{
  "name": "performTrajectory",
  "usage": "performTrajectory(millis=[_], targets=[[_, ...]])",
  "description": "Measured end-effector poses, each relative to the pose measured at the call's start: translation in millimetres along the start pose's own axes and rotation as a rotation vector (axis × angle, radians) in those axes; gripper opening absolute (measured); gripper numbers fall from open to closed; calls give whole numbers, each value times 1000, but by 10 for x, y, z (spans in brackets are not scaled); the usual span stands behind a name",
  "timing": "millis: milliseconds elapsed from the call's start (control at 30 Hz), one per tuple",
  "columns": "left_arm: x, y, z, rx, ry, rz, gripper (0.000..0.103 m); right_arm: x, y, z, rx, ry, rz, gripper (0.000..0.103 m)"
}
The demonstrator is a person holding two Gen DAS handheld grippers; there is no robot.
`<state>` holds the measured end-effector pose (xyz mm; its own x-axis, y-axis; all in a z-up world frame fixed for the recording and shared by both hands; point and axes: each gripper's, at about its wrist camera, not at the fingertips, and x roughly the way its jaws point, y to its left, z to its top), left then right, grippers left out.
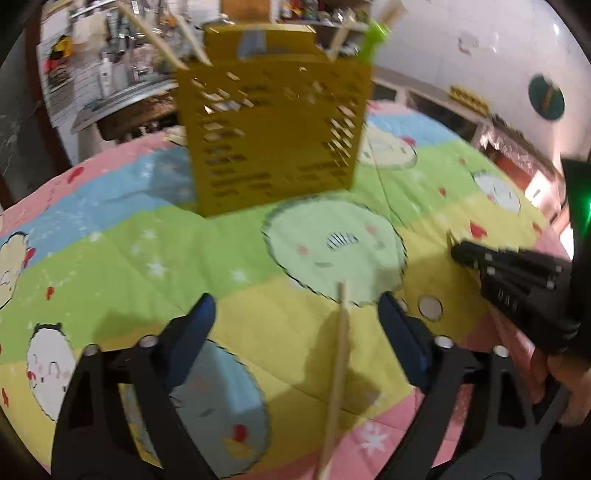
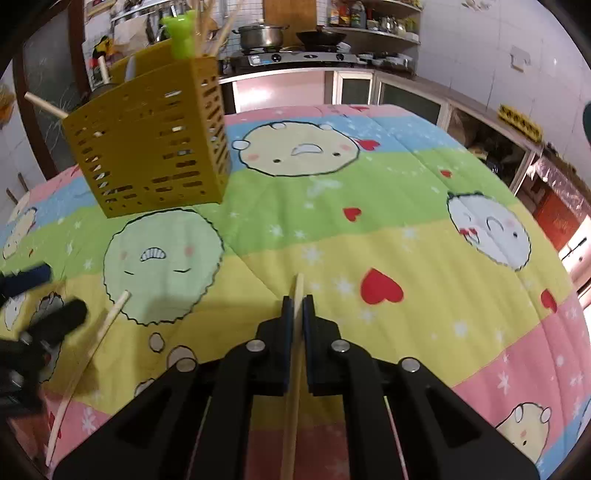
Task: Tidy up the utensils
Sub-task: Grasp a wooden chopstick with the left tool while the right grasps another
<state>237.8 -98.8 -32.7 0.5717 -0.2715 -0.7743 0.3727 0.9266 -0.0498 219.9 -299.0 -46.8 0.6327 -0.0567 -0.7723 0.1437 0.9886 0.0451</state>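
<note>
Clamping one chopstick [image 2: 298,291] in my right gripper [image 2: 297,306], I hold my left gripper [image 1: 297,317] wide over the other chopstick [image 1: 338,373] on the quilt [image 2: 424,258]; several utensils already stand in the yellow holder [image 2: 147,144], two remain

Two loose chopsticks [image 2: 88,365] [image 2: 297,332], one yellow holder [image 2: 147,147].

A home kitchen; a gas stove [image 2: 295,59] stands on a counter along the back wall, with a steel pot [image 2: 263,35] and a dark wok [image 2: 320,37] on its burners; a shelf [image 2: 373,27] above holds bottles and jars; cupboards [image 2: 369,90] run below the counter; the walls are white tile [image 2: 480,55]; a cartoon-print cloth [image 2: 332,229] covers the table.
</note>
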Motion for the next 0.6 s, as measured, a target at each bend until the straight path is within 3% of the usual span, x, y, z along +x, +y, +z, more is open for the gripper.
performTrajectory(millis=[100,233,300,367,500,600], targets=[[157,-98,-29,26,63,-9,61,8,18,-5,-5,0,-4,6],[234,-124,5,40,66,20,48,23,55,8,-13,3,-8,7],[262,-111,43,30,75,29,32,39,57,25,-5,8,-8,7],[283,-73,78,9,82,27,24,65,70,37,-9,17,-11,7],[289,5,113,-19,86,12,8,85,111,54,-26,34,-27,7],[274,51,130,-44,85,-3,6,58,134,77,-25,25,-10,6]])
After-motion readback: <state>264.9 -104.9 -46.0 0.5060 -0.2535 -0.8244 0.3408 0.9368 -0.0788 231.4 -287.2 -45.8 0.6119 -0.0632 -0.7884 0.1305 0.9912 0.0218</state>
